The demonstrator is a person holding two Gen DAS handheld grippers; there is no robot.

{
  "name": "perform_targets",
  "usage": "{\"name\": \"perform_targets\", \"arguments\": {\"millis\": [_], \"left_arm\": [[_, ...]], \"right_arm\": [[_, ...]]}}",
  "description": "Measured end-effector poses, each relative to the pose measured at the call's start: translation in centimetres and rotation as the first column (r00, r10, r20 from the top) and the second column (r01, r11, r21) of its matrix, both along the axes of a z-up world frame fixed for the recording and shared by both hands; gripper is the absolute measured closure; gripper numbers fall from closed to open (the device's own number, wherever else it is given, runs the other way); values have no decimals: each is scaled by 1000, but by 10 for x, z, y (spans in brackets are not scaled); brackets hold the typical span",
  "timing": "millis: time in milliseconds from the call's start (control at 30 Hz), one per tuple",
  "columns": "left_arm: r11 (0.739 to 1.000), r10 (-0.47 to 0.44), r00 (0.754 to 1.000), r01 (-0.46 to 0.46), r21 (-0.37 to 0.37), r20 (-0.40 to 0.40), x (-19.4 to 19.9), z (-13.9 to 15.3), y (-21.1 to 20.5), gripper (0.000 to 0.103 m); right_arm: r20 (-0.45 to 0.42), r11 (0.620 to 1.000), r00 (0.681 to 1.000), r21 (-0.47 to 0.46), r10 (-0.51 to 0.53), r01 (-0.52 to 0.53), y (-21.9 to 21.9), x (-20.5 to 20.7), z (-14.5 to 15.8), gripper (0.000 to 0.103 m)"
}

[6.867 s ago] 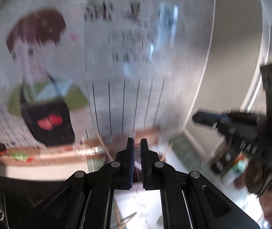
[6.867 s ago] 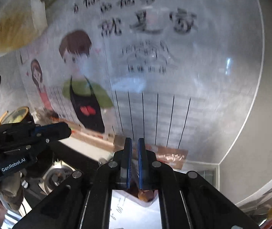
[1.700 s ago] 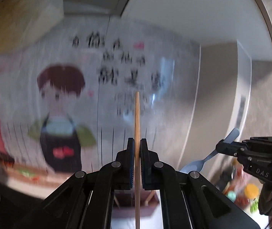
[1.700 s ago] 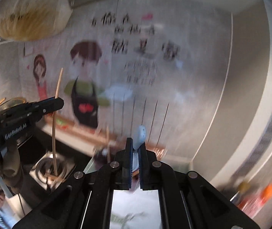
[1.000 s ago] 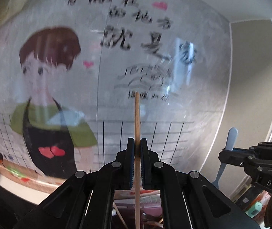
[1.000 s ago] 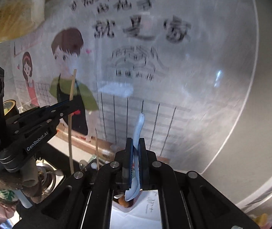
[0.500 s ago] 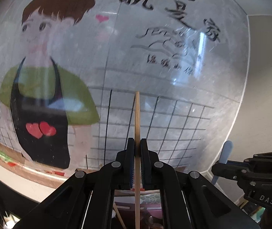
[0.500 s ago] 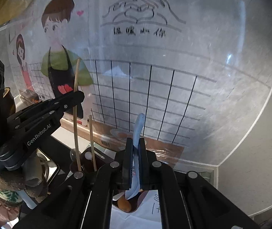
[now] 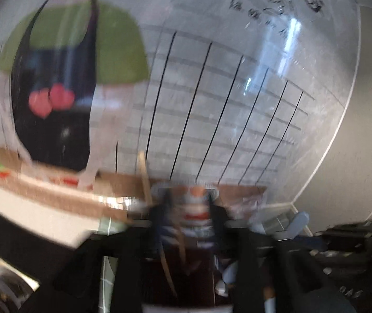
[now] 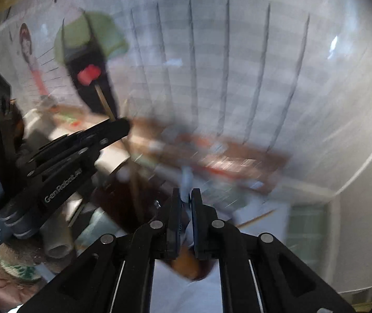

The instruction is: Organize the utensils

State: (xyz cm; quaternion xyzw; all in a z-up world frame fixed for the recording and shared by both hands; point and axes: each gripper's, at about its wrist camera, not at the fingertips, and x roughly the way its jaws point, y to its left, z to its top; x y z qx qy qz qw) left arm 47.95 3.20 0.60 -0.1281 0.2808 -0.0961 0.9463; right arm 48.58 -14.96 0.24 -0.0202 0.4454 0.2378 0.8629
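Motion blur smears the left gripper (image 9: 187, 224) fingers (image 9: 157, 224).

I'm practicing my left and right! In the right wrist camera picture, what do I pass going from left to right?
left gripper → blue spoon, pinched in the right gripper → loose chopstick lying farther right

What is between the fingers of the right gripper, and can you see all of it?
A light blue spoon stands in the right gripper. Only its blurred handle shows above; the fingers hide its lower part.

Cartoon wall poster (image 10: 89, 41), blurred.
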Motion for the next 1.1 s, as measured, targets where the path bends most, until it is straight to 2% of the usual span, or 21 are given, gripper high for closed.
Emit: {"name": "perform_targets", "arguments": {"millis": [33, 67, 133, 233, 333, 467, 600, 700, 800, 833, 1100], "left_arm": [[1000, 6, 1000, -7, -16, -9, -5, 1, 4, 20], [1000, 13, 1000, -13, -22, -11, -9, 3, 6, 17], [999, 37, 999, -37, -9, -17, -22, 11, 11, 16], [997, 71, 997, -71, 9, -41, -50, 24, 23, 9], [998, 68, 997, -68, 4, -35, -86, 32, 33, 0], [996, 49, 998, -46, 70, -36, -129, 38, 36, 0], [988, 2, 999, 4, 151, -35, -172, 36, 33, 0], [978, 5, 1000, -3, 207, -10, -210, 32, 32, 0], [972, 28, 1000, -25, 234, -10, -243, 28, 31, 0], [970, 38, 999, -35, 239, -7, -250, 28, 30, 0], [960, 136, 990, -143, 242, 46, -329, 18, 23, 0]], "right_arm": [[-18, 1000, 1000, 5, -7, 7, -1, -2, -5, 76], [-16, 1000, 1000, 4, -22, 22, -3, -5, -8, 64], [7, 998, 998, -5, -61, 61, -7, -17, -7, 52], [25, 995, 995, 7, -96, 96, -14, -40, 1, 45], [62, 987, 986, 17, -158, 157, -20, -74, 11, 35], [109, 969, 963, 36, -245, 243, -27, -124, 24, 27], [146, 944, 933, 74, -329, 321, -31, -169, 32, 26], [210, 929, 905, 90, -371, 359, -29, -208, 38, 17], [287, 926, 881, 80, -376, 369, -20, -248, 44, 7], [304, 930, 880, 82, -366, 358, -18, -261, 44, 1], [351, 924, 858, 79, -376, 373, -22, -324, 35, 0]]}}
